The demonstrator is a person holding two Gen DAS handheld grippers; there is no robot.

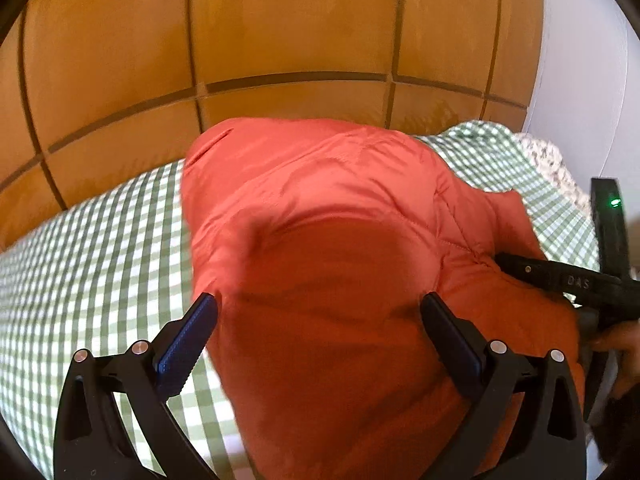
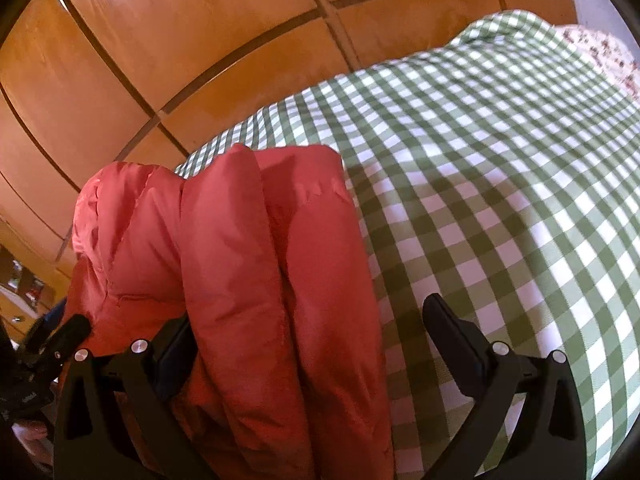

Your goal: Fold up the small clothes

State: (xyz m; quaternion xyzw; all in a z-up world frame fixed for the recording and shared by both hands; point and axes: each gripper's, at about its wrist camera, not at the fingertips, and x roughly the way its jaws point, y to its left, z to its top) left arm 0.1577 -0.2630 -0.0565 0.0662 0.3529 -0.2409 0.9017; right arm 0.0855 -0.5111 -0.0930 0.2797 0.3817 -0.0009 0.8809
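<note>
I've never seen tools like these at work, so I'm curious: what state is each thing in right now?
Red padded garment: bunched in thick folds on the cloth, not yet a neat fold.
Left tool: open, fingers wide on either side of the garment.
Right tool: open, garment folds lying between its fingers.
Green checked cloth: spread out, lightly rippled.
Wooden panels: shut, as far as shows.
</note>
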